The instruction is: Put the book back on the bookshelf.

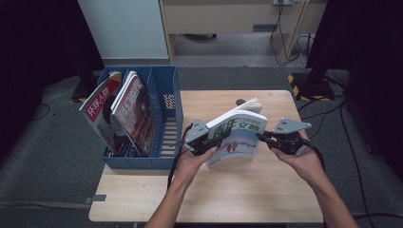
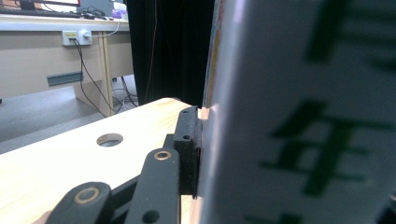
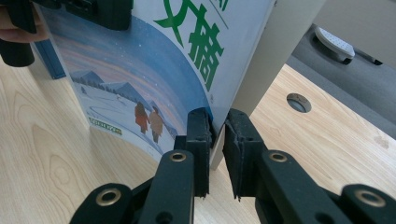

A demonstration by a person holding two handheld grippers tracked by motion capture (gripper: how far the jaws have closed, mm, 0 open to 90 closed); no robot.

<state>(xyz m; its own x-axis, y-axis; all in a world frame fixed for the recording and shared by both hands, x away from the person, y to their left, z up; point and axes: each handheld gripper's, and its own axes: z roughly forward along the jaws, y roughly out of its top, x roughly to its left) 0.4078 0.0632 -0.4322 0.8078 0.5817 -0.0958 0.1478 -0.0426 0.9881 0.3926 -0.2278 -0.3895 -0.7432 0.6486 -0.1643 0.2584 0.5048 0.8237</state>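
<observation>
A book (image 1: 237, 135) with a snowy cover and green characters is held tilted on edge over the wooden table (image 1: 237, 190). My left gripper (image 1: 209, 142) is shut on its left edge. In the left gripper view one black jaw presses the book's (image 2: 303, 116) cover and the other jaw is hidden behind it. My right gripper (image 1: 263, 137) is shut on the opposite edge. In the right gripper view its jaws pinch the book's (image 3: 140, 70) corner at the gripper (image 3: 217, 135), and the left gripper (image 3: 93, 11) shows at the top left.
A blue file rack (image 1: 164, 99) stands at the table's left side, holding two magazines (image 1: 135, 111) in its left slots; its right slot is free. A cable hole (image 1: 241, 101) lies in the tabletop behind the book. Desks and cables stand beyond the table.
</observation>
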